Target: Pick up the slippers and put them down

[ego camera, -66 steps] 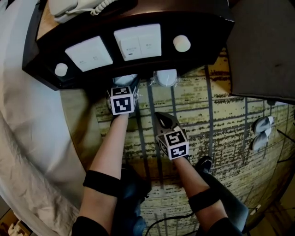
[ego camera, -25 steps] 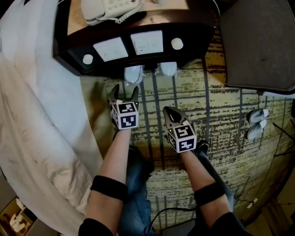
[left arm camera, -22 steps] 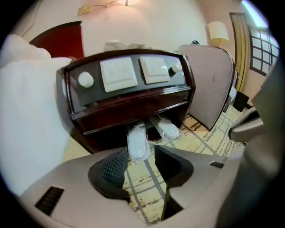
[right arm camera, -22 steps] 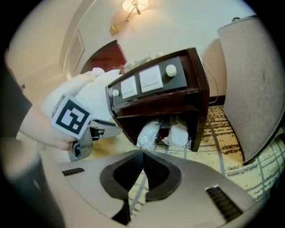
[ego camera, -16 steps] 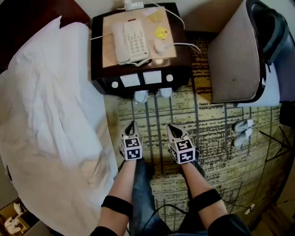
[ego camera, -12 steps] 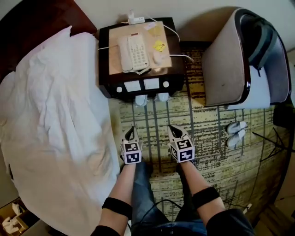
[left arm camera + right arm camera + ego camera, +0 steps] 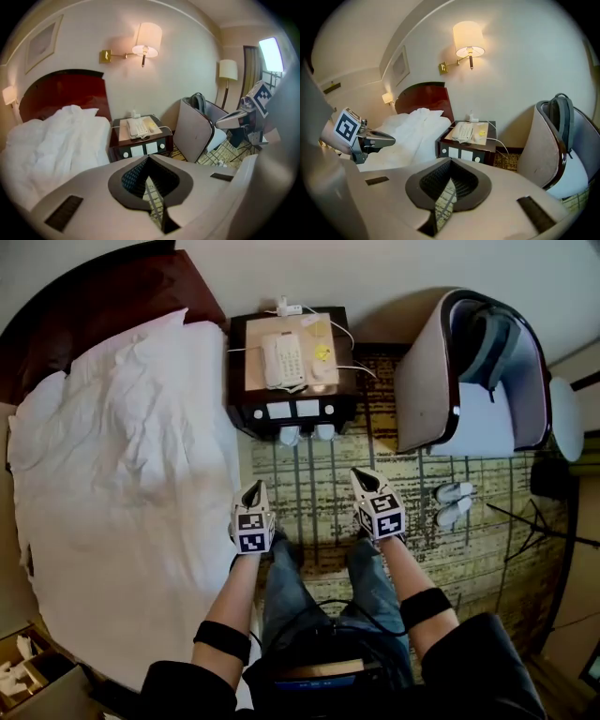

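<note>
A pair of pale slippers point(image 7: 290, 434) point(image 7: 323, 431) lies on the patterned carpet against the front of the dark nightstand point(image 7: 292, 409). My left gripper point(image 7: 255, 486) hangs well back from them, above the carpet beside the bed, with its jaws shut on nothing. My right gripper point(image 7: 363, 474) is level with it on the right, also shut and empty. In the left gripper view the jaws point(image 7: 149, 158) meet and hide the slippers. The right gripper view shows its closed jaws point(image 7: 450, 160) below the nightstand point(image 7: 466, 140).
A white bed point(image 7: 122, 456) fills the left. A telephone point(image 7: 281, 359) and cables sit on the nightstand. A grey armchair point(image 7: 469, 371) with a backpack stands to the right, and a second pair of slippers point(image 7: 453, 502) lies below it. My legs stand on the carpet point(image 7: 319, 493).
The view has pulled far back from the floor as I stood up. Both grippers have risen away from the slippers at the nightstand. The left jaws, open a second ago, are now shut.
</note>
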{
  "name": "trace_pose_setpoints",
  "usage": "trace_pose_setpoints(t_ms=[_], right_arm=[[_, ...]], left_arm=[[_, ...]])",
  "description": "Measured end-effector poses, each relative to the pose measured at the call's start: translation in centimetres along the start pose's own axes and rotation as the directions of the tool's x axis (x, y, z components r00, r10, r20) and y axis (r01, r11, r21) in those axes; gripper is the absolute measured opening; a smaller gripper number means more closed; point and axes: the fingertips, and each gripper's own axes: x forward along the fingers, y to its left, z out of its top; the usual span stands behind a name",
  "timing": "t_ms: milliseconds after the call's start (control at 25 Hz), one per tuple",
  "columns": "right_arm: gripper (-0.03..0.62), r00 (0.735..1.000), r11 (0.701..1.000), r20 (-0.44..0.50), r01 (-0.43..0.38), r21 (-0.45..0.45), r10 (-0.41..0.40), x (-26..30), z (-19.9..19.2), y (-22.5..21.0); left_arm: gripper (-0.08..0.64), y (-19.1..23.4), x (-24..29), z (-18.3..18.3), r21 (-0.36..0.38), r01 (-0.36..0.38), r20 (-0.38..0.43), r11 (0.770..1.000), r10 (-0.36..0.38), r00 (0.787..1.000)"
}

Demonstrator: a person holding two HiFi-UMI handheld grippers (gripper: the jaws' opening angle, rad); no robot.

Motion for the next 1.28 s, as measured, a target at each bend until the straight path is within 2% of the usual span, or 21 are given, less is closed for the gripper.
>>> trace_pose_setpoints(t_ms=[240,400,560,880,1120,1280], right_arm=[[0.002,0.998,0.999,0.049,0.034,-0.033,-0.032,-6.6,4.8,-1.4],[0.002,0.995,0.997,0.082,0.060,-0.042,-0.056,-10.0,6.7,-2.1],[0.002,0.993,0.997,0.098,0.070,-0.036,-0.066,-12.4,6.5,-2.5],[0.002,0.988,0.995,0.116,0.100,0.016,-0.102,-15.2,4.8,-2.1],[0.002,0.990,0.994,0.093,0.098,0.047,-0.102,-16.0,2.6,-1.8],[0.002,0.991,0.994,0.085,0.095,0.060,-0.100,-16.1,1.9,-1.6]], left_arm=[[0.002,0.8,-5.6,4.2,0.016,-0.034,0.077,0.999,0.032,0.997],[0.002,0.0,-8.3,7.2,0.035,-0.016,0.123,0.999,0.012,0.992],[0.002,-0.5,-10.3,8.1,0.046,-0.015,0.151,0.999,0.008,0.988],[0.002,-1.8,-12.9,7.0,0.049,0.022,0.172,0.999,-0.030,0.985],[0.002,-2.2,-14.6,6.7,0.011,0.020,0.184,1.000,-0.022,0.983],[0.002,-2.0,-14.7,6.1,0.013,0.009,0.179,1.000,-0.011,0.984]])
